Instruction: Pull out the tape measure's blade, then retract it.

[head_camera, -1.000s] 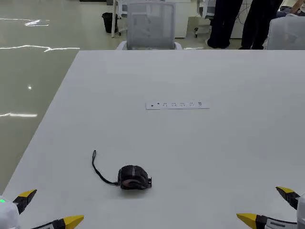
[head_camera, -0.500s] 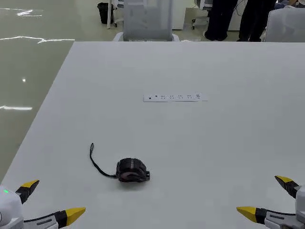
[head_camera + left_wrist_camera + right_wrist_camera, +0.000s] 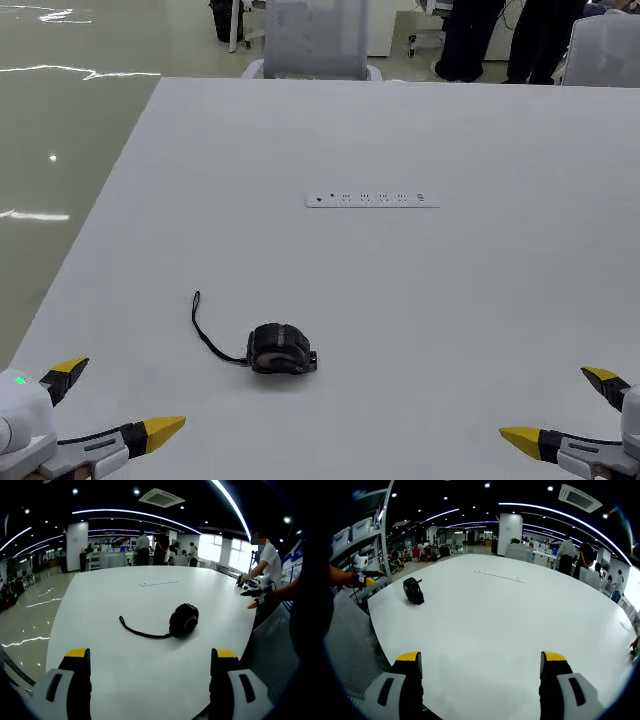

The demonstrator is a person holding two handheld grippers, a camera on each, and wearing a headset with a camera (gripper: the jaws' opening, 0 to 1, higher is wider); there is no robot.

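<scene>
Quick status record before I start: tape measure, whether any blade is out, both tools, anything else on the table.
tape measure: lying on the white table, front left, untouched
drawn out: nothing visible
strap: black, trailing left from the case
left tool: open, empty, short of the tape measure
right tool: open, empty, far to its right
other: white power strip mid-table

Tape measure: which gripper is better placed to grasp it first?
Probably the left gripper: the tape measure lies nearer to it, ahead of its open jaws. The right gripper, also open, is farther off.
</scene>
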